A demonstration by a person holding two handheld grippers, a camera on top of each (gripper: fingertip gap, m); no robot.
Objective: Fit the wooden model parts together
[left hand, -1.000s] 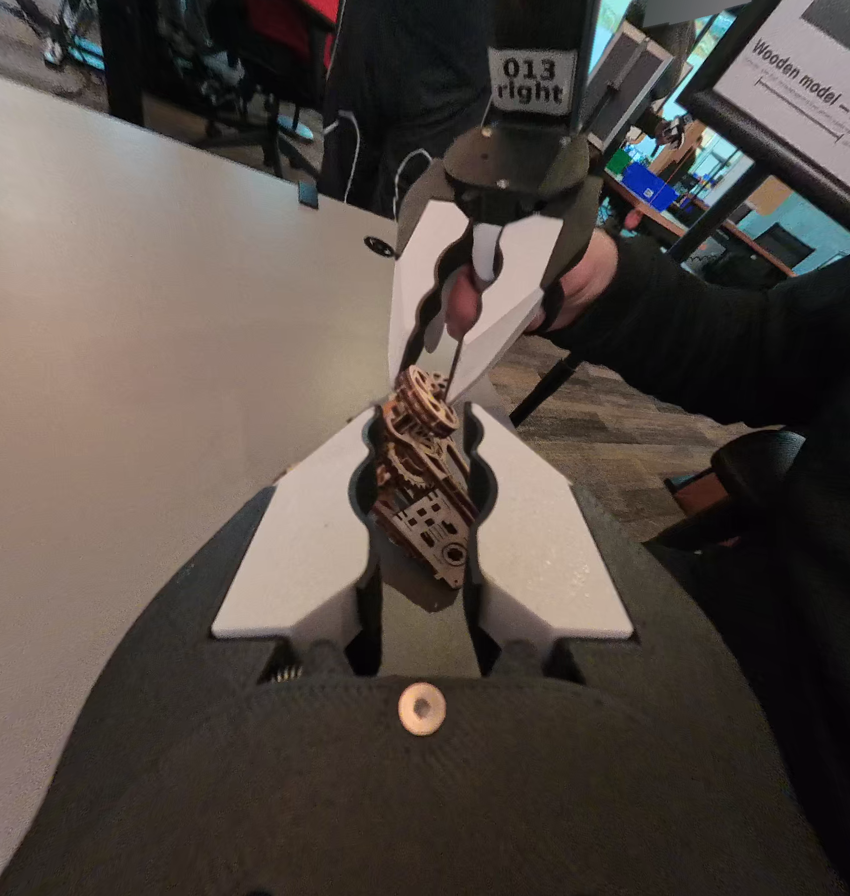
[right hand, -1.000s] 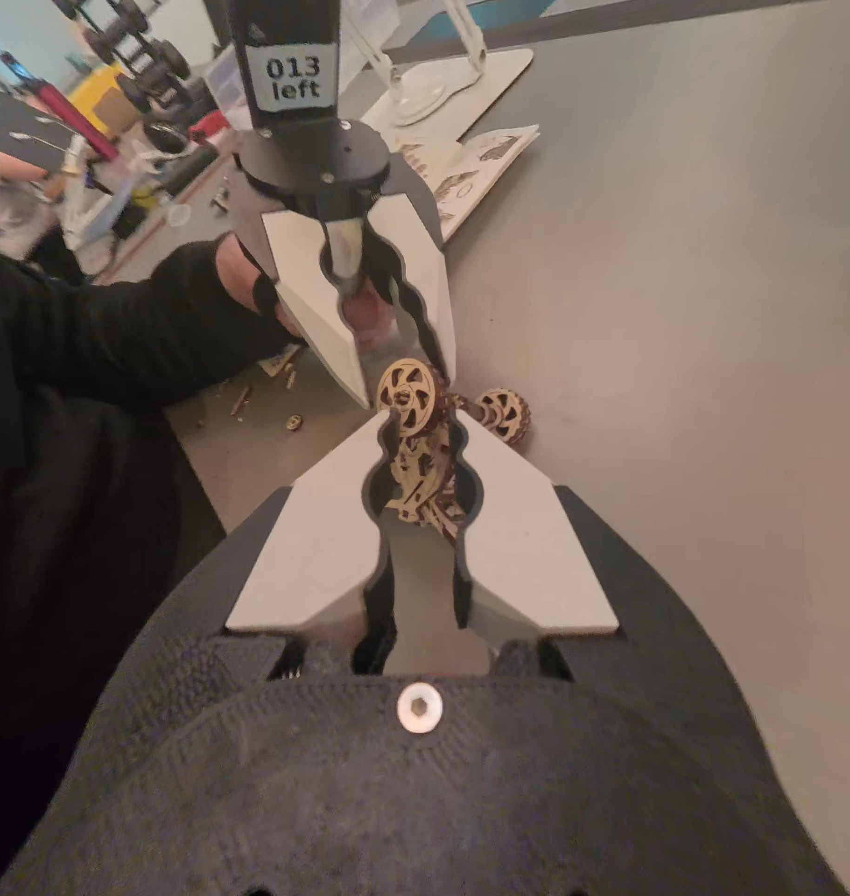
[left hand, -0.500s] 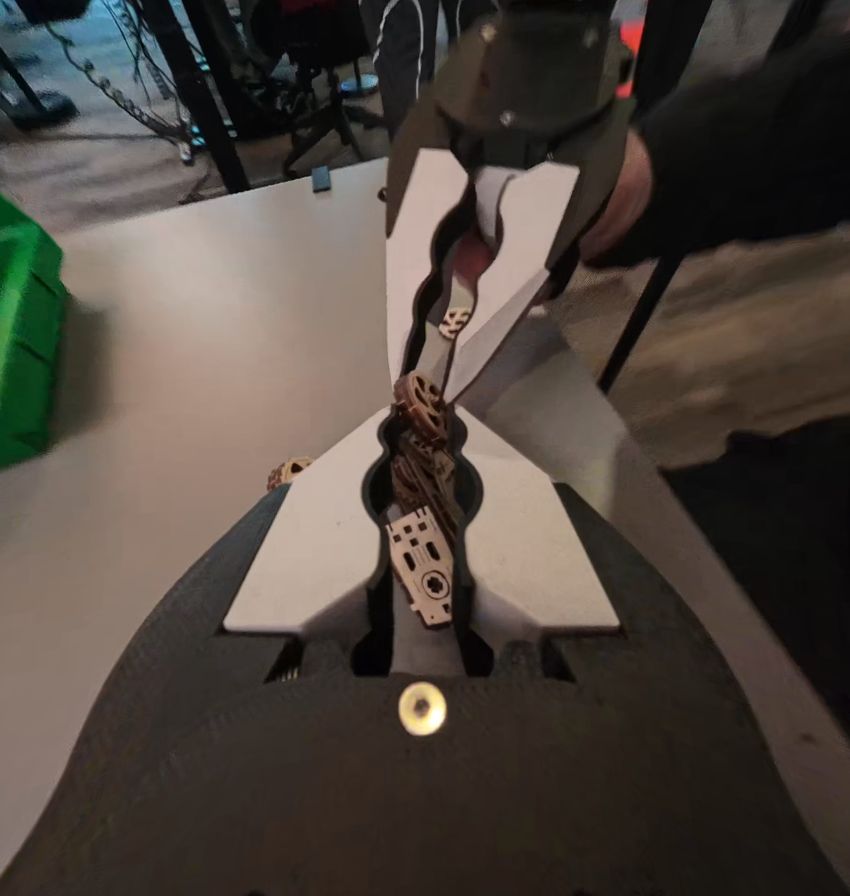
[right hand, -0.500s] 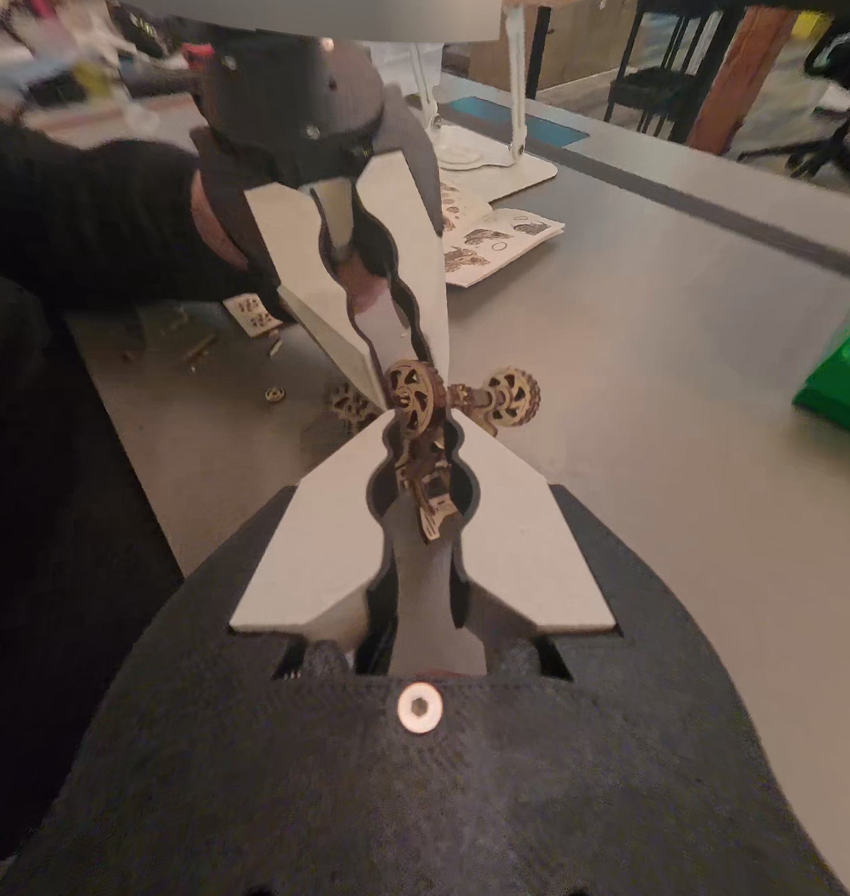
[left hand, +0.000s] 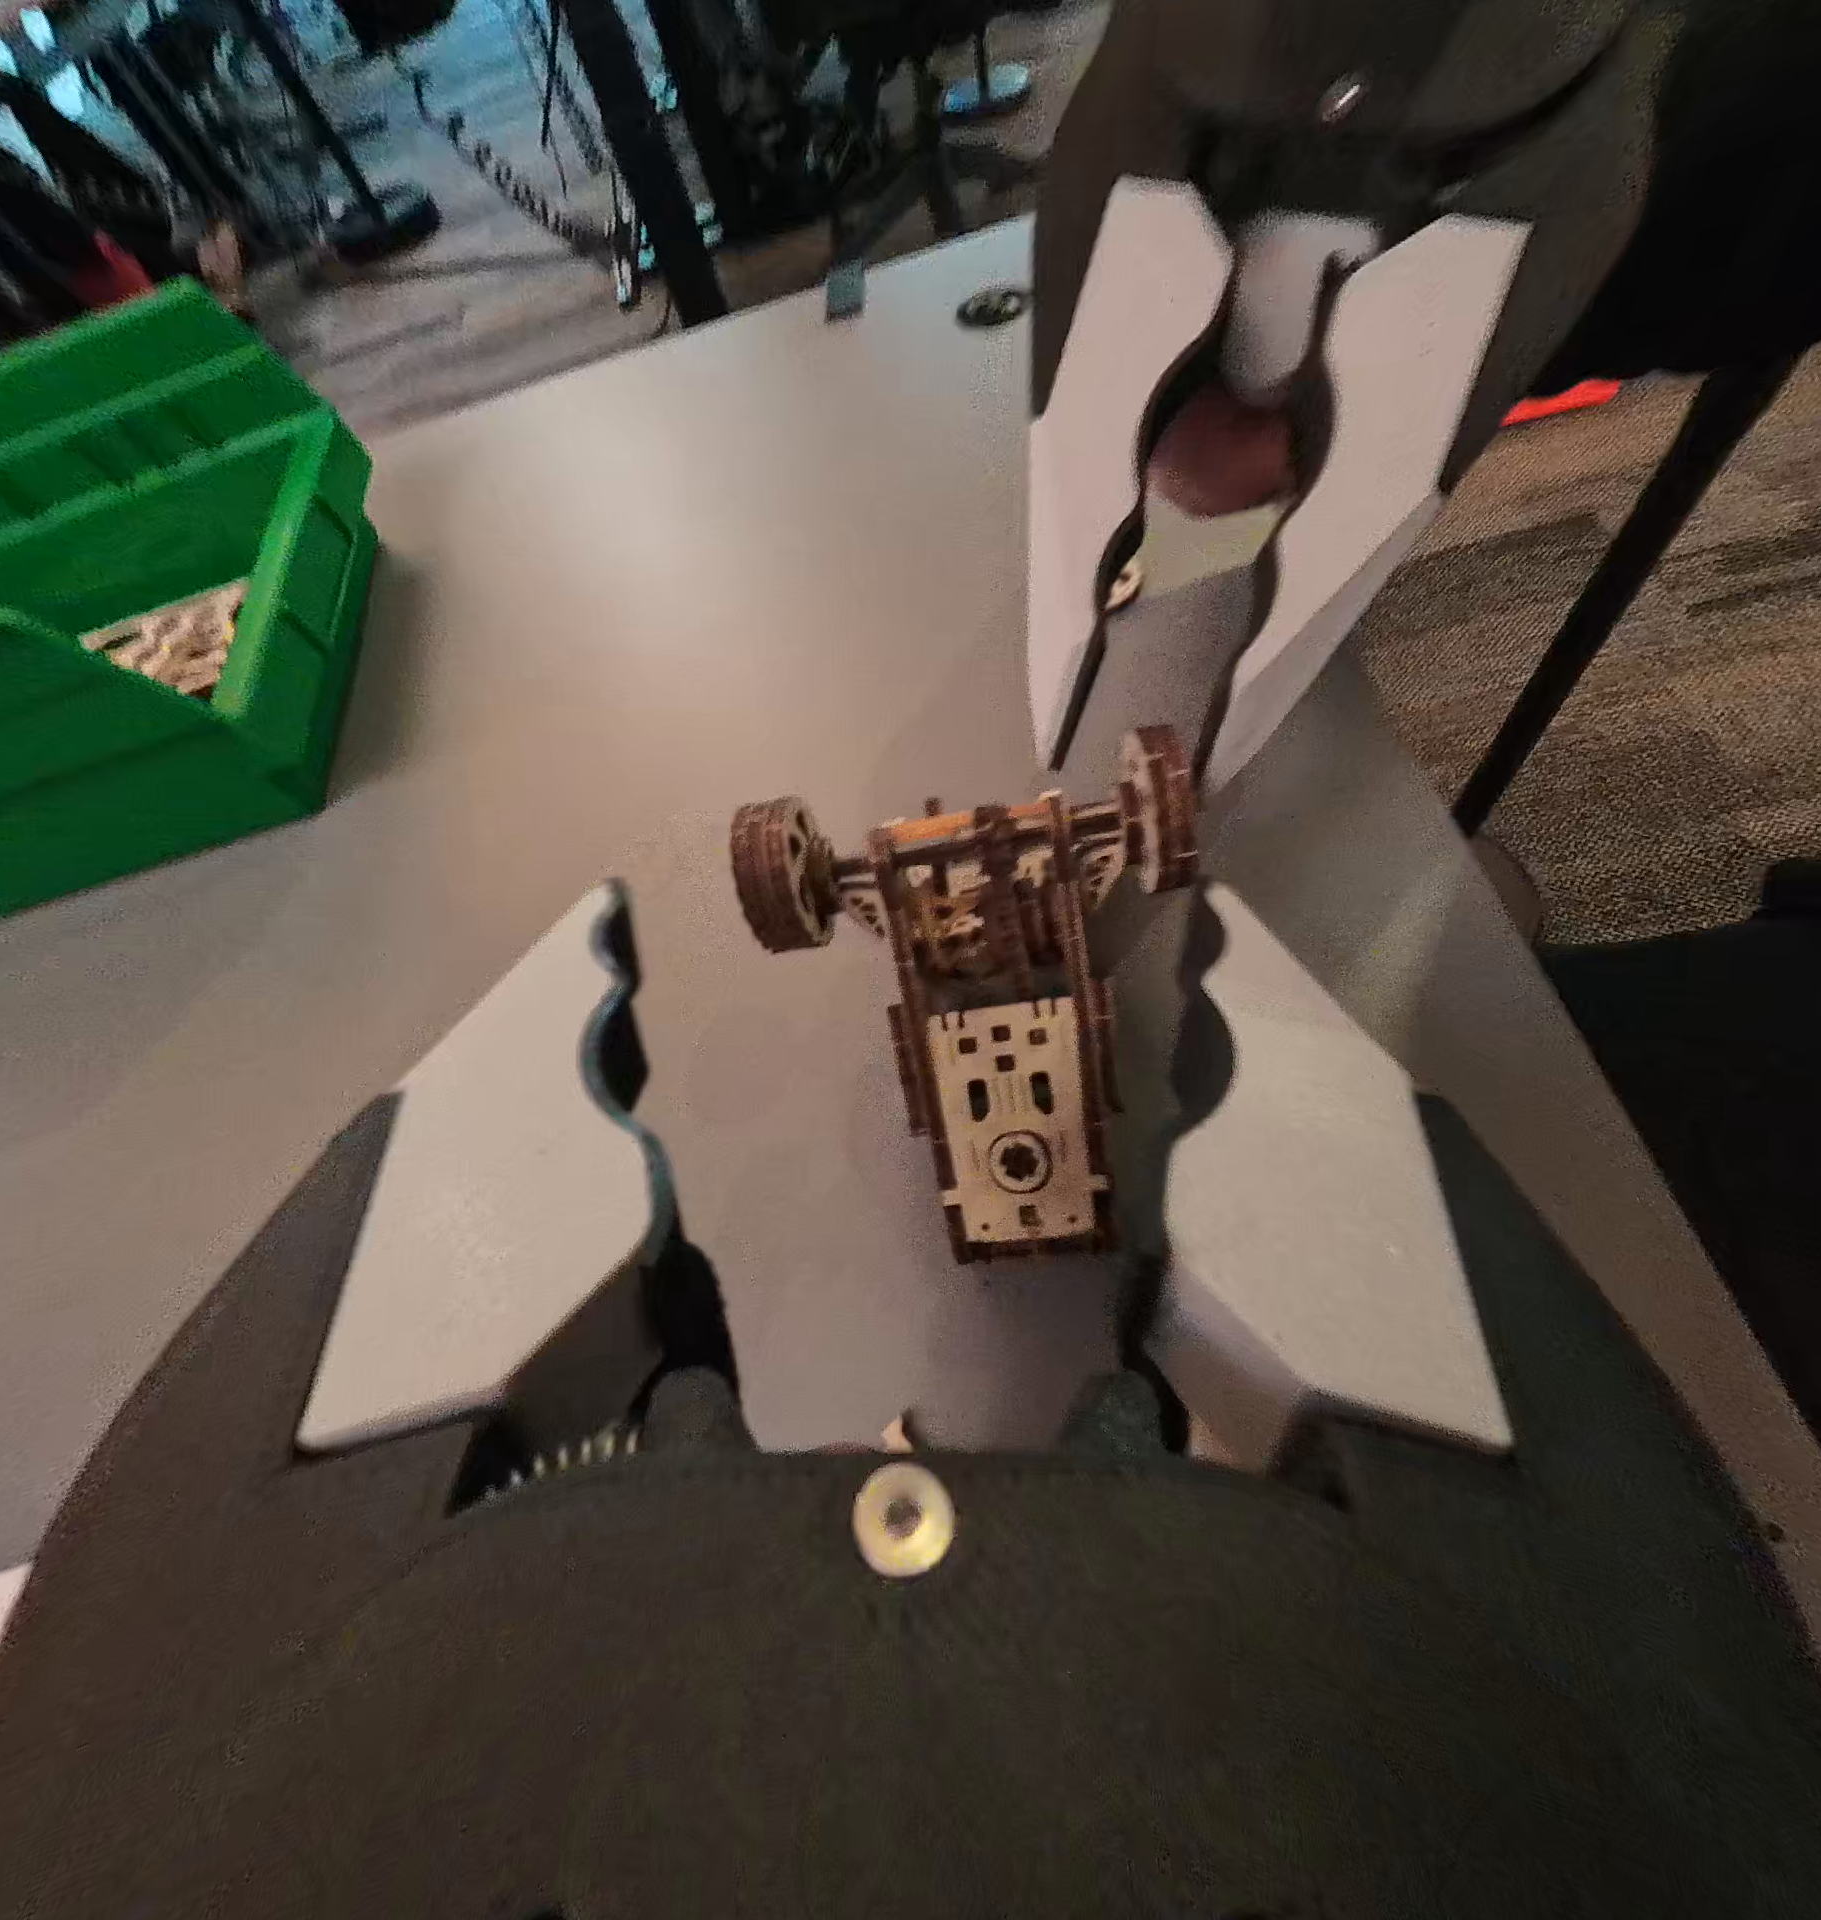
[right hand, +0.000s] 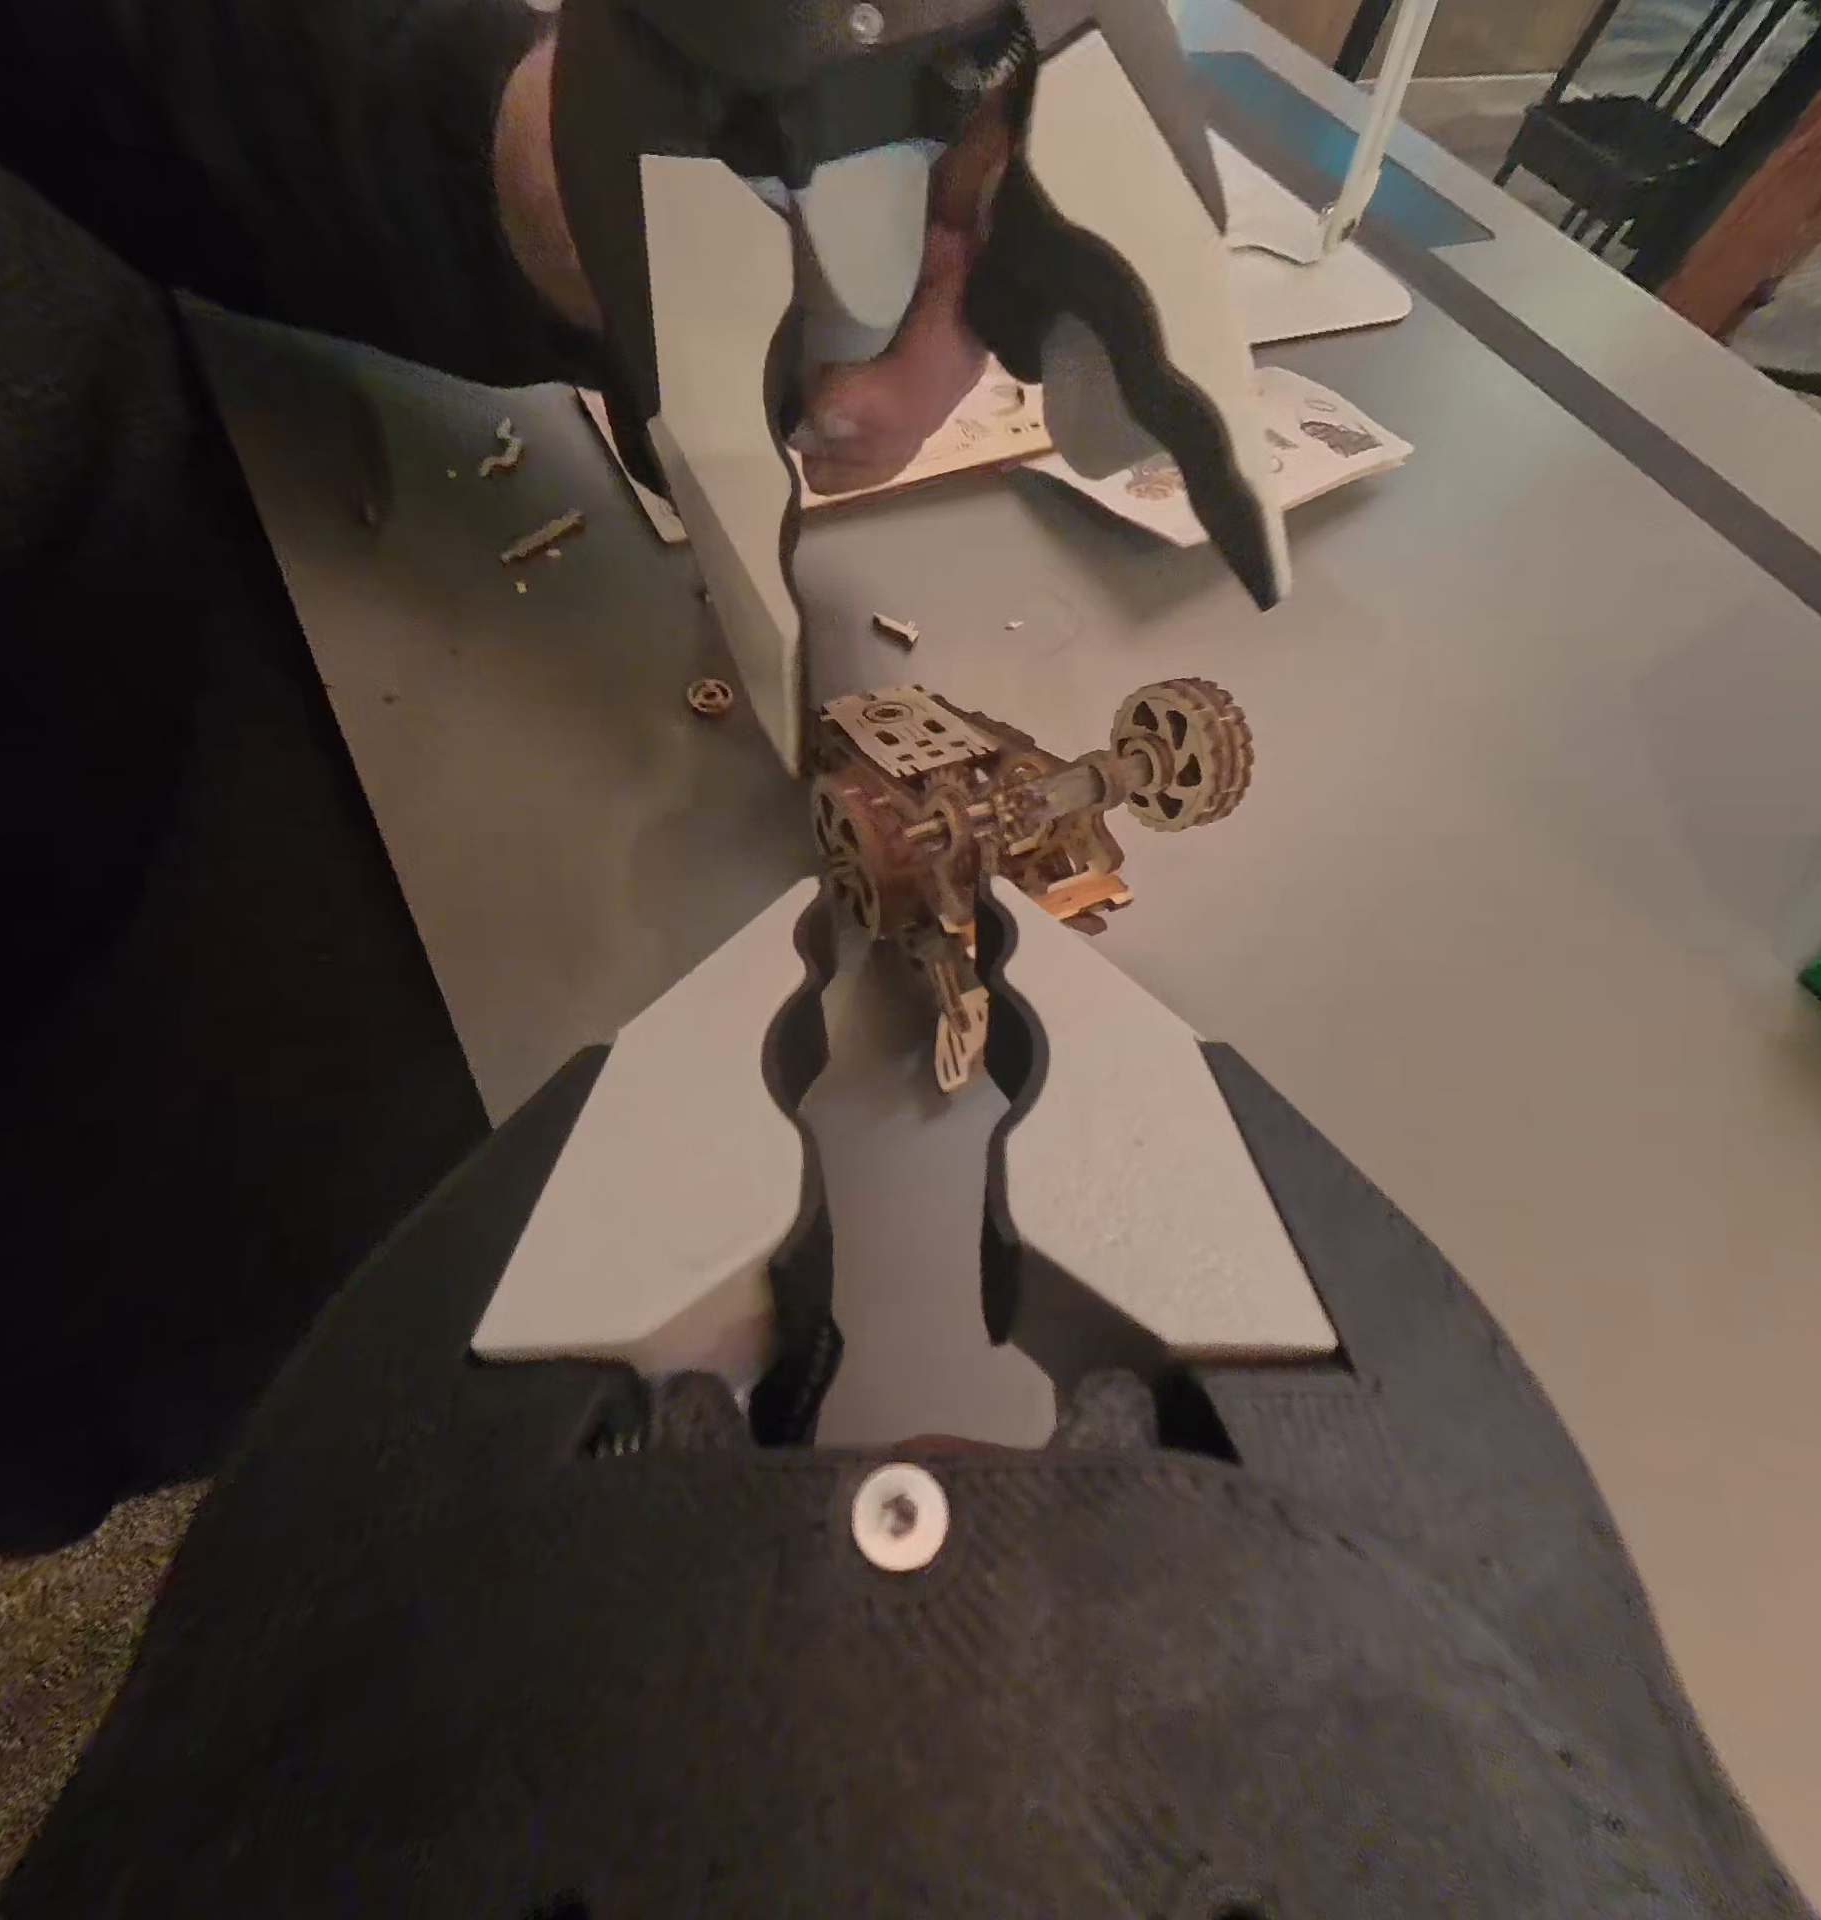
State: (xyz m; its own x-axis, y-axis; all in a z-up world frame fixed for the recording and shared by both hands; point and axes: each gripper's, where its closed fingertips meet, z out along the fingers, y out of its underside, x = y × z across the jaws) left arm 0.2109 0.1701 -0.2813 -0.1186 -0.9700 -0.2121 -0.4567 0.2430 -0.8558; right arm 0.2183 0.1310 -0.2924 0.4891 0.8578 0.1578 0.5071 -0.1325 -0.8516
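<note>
We see the wooden model car (left hand: 989, 997) on the grey table (left hand: 625, 582), near its edge above speckled carpet (left hand: 1664, 665). Our left gripper (left hand: 906, 914) stands wide around it, gripping nothing. Our right gripper (right hand: 901, 914) is narrow, its tips at one wheel; whether it grips, we cannot tell. A green bin (left hand: 137, 582), instruction sheets (right hand: 1301, 457) and wood scraps (right hand: 542, 535) surround it.

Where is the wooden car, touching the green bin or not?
Apart. The left wrist view shows a wide stretch of bare table between the car and the bin.
</note>
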